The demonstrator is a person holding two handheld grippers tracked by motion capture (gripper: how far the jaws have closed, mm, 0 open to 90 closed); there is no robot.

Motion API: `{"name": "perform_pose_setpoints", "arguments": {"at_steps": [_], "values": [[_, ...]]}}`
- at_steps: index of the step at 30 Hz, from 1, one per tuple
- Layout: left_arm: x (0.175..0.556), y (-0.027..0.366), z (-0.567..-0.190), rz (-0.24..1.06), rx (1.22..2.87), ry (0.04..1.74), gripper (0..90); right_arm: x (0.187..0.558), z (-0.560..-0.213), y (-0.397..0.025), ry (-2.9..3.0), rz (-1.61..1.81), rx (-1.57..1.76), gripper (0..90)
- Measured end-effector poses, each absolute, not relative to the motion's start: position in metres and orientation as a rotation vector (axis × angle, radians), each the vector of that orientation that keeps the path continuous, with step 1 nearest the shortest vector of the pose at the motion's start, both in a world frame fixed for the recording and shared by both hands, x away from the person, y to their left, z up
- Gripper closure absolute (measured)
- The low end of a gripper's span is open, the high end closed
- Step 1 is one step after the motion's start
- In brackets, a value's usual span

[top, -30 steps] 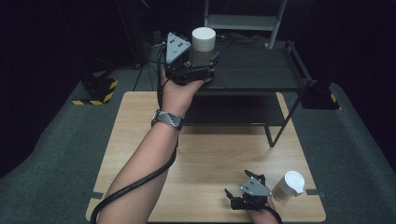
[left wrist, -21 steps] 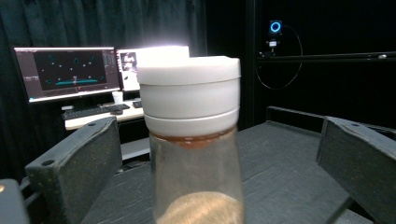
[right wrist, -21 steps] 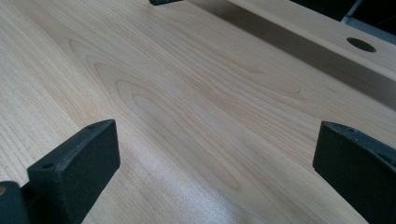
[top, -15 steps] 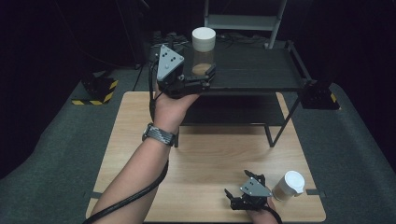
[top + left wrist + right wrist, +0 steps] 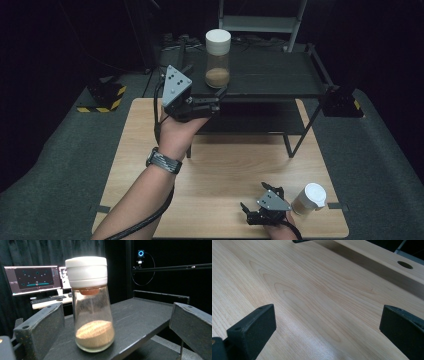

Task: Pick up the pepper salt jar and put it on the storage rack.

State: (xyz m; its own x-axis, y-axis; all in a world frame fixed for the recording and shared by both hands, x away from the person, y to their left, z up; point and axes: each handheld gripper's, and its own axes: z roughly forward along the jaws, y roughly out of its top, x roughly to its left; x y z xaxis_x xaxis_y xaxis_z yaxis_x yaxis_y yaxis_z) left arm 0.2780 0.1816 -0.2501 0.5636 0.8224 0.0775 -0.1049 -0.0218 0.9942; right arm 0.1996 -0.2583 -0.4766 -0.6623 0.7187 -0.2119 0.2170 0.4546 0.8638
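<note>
Glass shaker (image 5: 218,59) now stands freed at the shelf's (image 5: 280,75) front edge; left gripper (image 5: 216,98), fingers spread, has backed off. Placement looks finished.

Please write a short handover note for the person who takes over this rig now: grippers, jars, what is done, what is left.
Left hand-held gripper: open, at the front edge of the black shelf, released from the spice jar.
That jar stands upright on the shelf near its front edge.
Right hand-held gripper: open, low over the wooden table.
Second jar: on the table beside the right gripper, not held.
Done: first jar on the shelf. Probably left: the second jar.
</note>
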Motion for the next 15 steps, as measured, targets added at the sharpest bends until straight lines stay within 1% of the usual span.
{"name": "perform_pose_setpoints", "arguments": {"at_steps": [10, 15], "values": [[0.265, 0.186, -0.264, 0.848, 1.425, 0.661, 0.4, 0.200, -0.476, -0.257, 2.146, 1.143, 0.775, 0.0], [0.259, 0.191, -0.277, 0.849, 1.434, 0.669, 0.4, 0.200, -0.476, -0.256, 2.147, 1.140, 0.771, 0.0]]}}
